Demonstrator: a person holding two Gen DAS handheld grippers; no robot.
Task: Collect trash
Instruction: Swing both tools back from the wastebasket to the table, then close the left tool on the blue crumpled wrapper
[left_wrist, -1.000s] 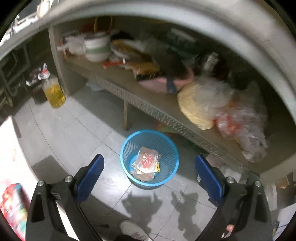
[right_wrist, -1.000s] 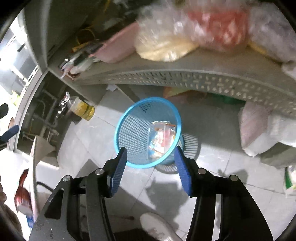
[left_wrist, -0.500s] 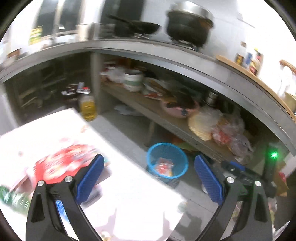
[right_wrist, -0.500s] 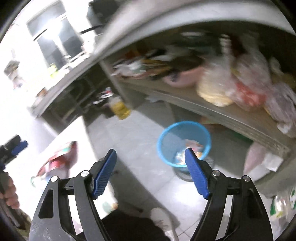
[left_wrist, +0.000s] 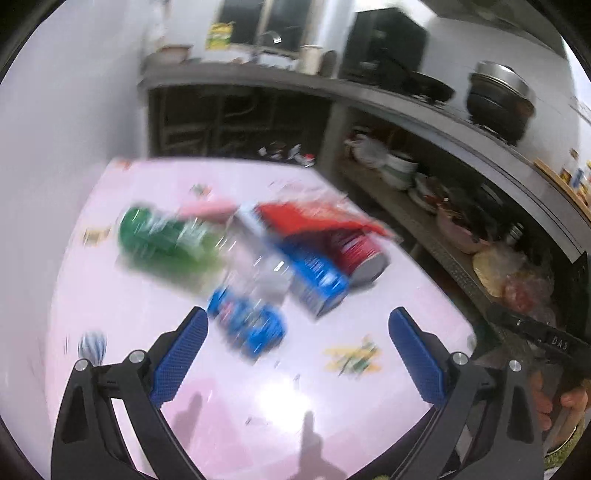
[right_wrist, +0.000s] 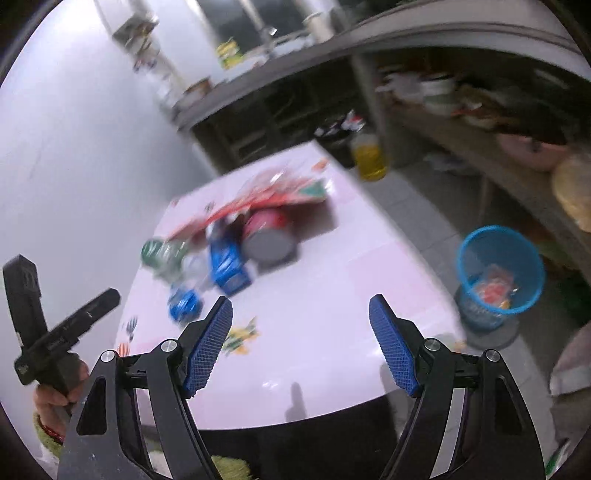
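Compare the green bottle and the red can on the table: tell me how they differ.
The green bottle is green with a pale label; the red can is red with a grey end facing the camera. The bottle lies at the left end of the trash pile, the can at the right end, partly under a red wrapper. The bottle looks longer, the can stubbier. Both lie on their sides on the table, untouched by either gripper.

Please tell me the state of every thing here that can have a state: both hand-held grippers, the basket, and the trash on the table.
Left hand-held gripper: open, empty.
Right hand-held gripper: open, empty.
Blue basket: upright on the floor, wrappers inside.
Green bottle: lying on its side.
Red can: lying on its side.
Blue carton: lying flat.
Red wrapper: draped over the can.
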